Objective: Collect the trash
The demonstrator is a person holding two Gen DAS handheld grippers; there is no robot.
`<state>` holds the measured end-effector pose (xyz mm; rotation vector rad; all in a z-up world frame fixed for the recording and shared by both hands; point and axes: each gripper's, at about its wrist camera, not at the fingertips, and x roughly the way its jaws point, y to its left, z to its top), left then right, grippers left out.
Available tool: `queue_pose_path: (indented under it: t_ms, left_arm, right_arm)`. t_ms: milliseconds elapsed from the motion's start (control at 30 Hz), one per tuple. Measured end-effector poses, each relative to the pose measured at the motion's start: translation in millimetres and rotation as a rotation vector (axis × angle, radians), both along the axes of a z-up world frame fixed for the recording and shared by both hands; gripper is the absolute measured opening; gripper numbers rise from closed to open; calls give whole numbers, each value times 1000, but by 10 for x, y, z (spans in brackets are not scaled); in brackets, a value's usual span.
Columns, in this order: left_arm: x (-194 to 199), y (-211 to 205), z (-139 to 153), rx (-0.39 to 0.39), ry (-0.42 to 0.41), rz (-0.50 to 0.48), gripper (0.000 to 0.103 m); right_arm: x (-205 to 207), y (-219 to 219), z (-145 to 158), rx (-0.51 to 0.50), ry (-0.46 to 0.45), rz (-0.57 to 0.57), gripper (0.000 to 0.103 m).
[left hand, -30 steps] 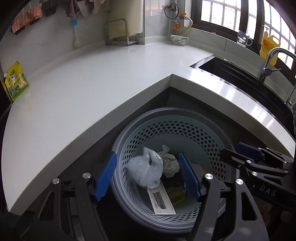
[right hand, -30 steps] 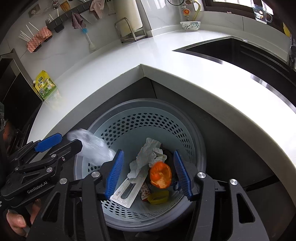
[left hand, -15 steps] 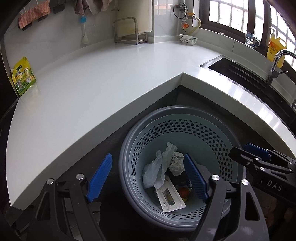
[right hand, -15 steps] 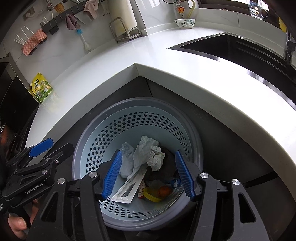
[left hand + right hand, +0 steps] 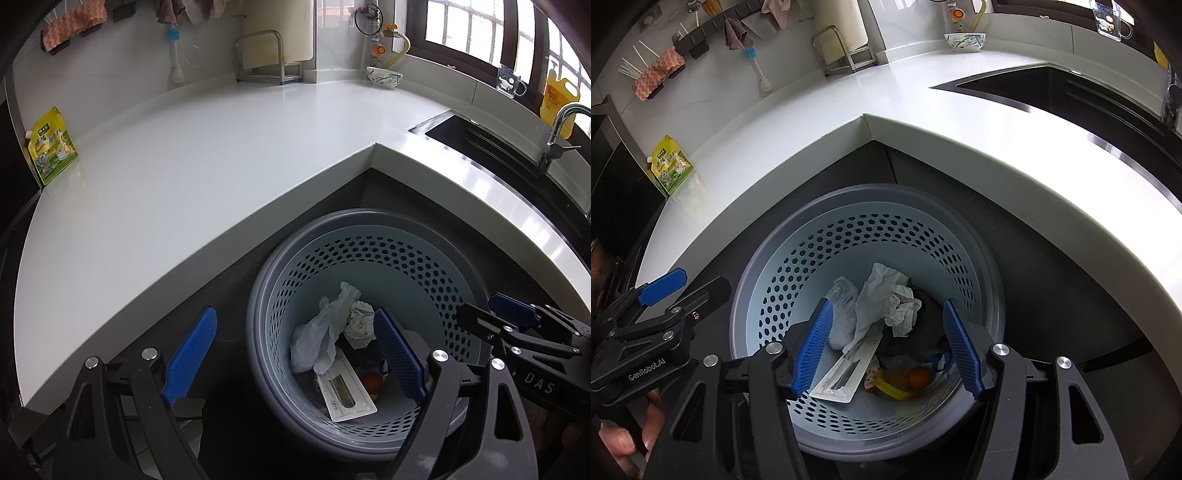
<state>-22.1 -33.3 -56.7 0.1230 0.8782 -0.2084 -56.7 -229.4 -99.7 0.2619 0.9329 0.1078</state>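
The clear plastic bag (image 5: 314,341) that hung between my left gripper's (image 5: 295,356) pads a second ago now lies in the perforated bin (image 5: 443,266), and that gripper's jaws are opening with nothing pinched between them.

My right gripper (image 5: 888,345) hangs over the same bin, jaws parted and empty, having widened slightly; the orange peel (image 5: 918,376) that showed between its pads earlier now rests at the bottom. Also in the bin are crumpled paper (image 5: 903,308), a flat white package (image 5: 846,376) and a yellow scrap (image 5: 892,387). The white countertop (image 5: 203,155) shows no loose litter; only a green pouch (image 5: 51,146) and a bowl (image 5: 384,76) stand at its edges. I judge the collecting nearly or wholly done, unless trash remains out of view.
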Motion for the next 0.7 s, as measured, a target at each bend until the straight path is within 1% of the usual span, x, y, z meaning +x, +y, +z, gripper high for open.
queue_pose_path:
  t_ms: [33,167,267,467,533,700]
  left_arm:
    - [3,2,-1,0,1,1,89]
    - [4,9,1,2,-2,3,91]
    - [13,7,-10,1,3,2,94]
    - [23,18,-21,3,9,9,96]
    - [23,15,-22,6,10,12,96]
    - [26,0,-38,18,13,17,97]
  right_arm:
    - [4,1,-5,0,2,1,60]
    - [17,-3,-23,6,8,3,60]
    - [11,-6,-18,5,4,1,62]
    - [6,-16,-15,2,4,-11,64]
    - [-6,2,6,-19,-7,-16,68]
    - [-22,20,37,-29,-25,-24,70]
